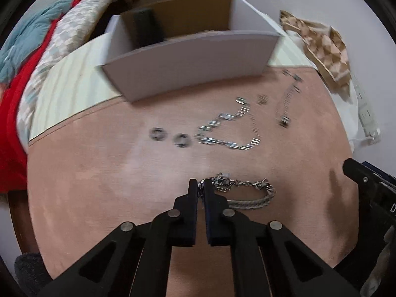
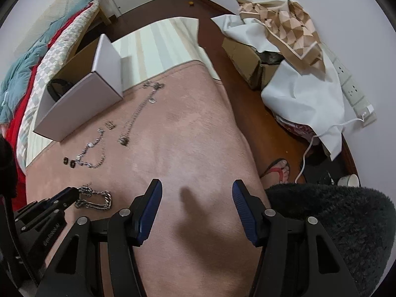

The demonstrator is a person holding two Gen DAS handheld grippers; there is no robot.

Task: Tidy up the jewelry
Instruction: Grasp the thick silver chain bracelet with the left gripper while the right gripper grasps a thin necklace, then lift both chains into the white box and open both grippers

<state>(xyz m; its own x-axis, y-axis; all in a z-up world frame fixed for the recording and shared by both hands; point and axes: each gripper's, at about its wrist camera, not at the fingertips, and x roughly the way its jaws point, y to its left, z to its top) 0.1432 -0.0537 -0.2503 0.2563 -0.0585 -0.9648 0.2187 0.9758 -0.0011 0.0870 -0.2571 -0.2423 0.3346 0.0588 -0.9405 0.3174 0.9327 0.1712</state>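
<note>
Your left gripper (image 1: 201,185) has its jaws pinching one end of the chunky silver chain bracelet (image 1: 250,193), which otherwise lies heaped on the pink blanket (image 1: 123,178) just in front of you; from the pictures you cannot tell whether that end has left the fabric yet. Your right gripper (image 2: 196,193) hovers over a bare stretch of the blanket with its jaws spread wide and nothing between them, well to the right of the bracelet. The white cardboard box (image 1: 190,61) sits open at the far edge of the blanket, and only a dark, strap-like object (image 1: 146,27) shows inside it; whether that counts as jewelry is unclear. By that reading you are early in the job: almost everything is still laid out on the blanket. Between the bracelet and the box lie two small dark rings (image 1: 169,137) side by side, a long link necklace (image 1: 230,128) curled in a loop right beside them, a small loose piece (image 1: 262,99) just beyond the loop, and further right a thin chain with a pendant (image 1: 288,99) stretched toward the box. The bracelet looks like the piece in hand; the remaining items still need moving into the box.
</note>
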